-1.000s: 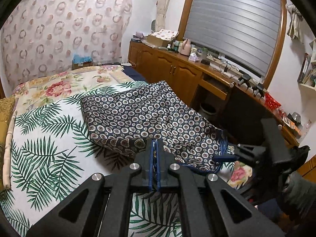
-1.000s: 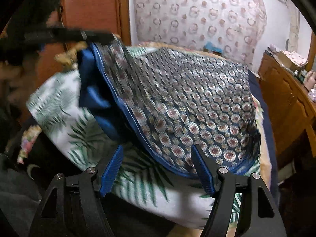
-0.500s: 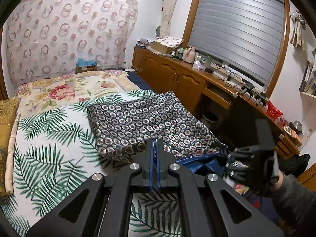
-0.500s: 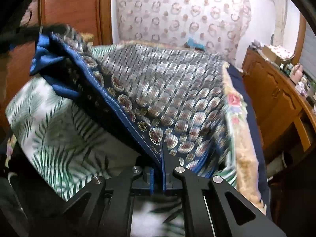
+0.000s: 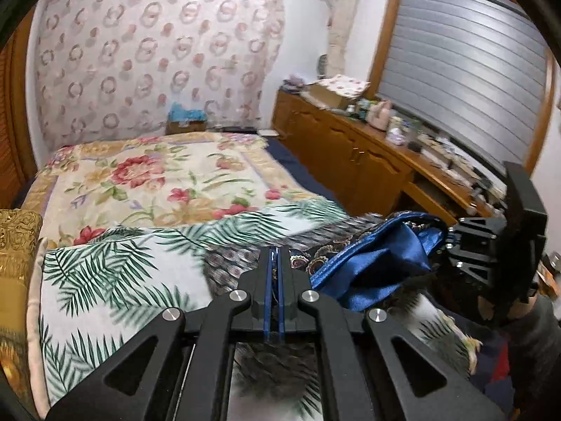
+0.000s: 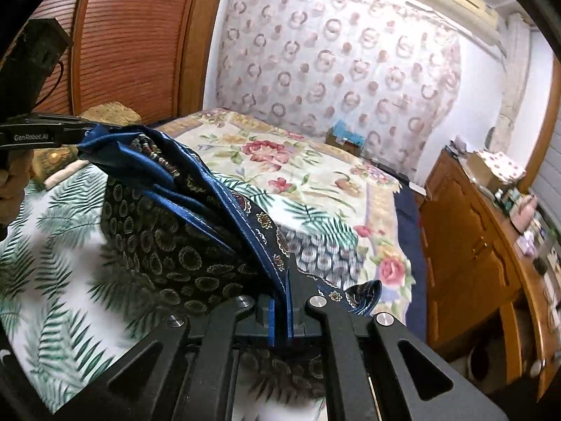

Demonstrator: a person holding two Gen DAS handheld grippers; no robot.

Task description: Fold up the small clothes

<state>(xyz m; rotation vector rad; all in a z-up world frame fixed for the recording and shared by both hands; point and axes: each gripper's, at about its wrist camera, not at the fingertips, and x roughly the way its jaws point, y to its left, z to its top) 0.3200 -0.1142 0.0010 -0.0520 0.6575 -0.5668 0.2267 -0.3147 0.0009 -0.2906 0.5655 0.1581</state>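
Note:
A small dark garment [image 6: 168,231] with a ring print and a blue satin lining hangs lifted over the bed, stretched between both grippers. In the right wrist view my right gripper [image 6: 280,280] is shut on its blue-trimmed hem. My left gripper [image 6: 79,133] shows at the upper left, pinching the other blue corner. In the left wrist view my left gripper [image 5: 275,263] is shut with blurred patterned fabric around and below its tips. The garment [image 5: 371,256] bunches to the right, showing its blue lining, up to my right gripper [image 5: 450,236].
The bed carries a white palm-leaf sheet [image 5: 115,280] in front and a floral blanket [image 5: 147,179] behind. A gold pillow [image 5: 15,242] lies at the left edge. Wooden cabinets [image 5: 354,151] with clutter on top line the right wall. A slatted wooden door [image 6: 133,35] stands behind the bed.
My right gripper closed on the garment's hem. Both grippers then rose and pulled back, lifting the garment off the sheet, where it had lain flat; it now hangs bunched between them.

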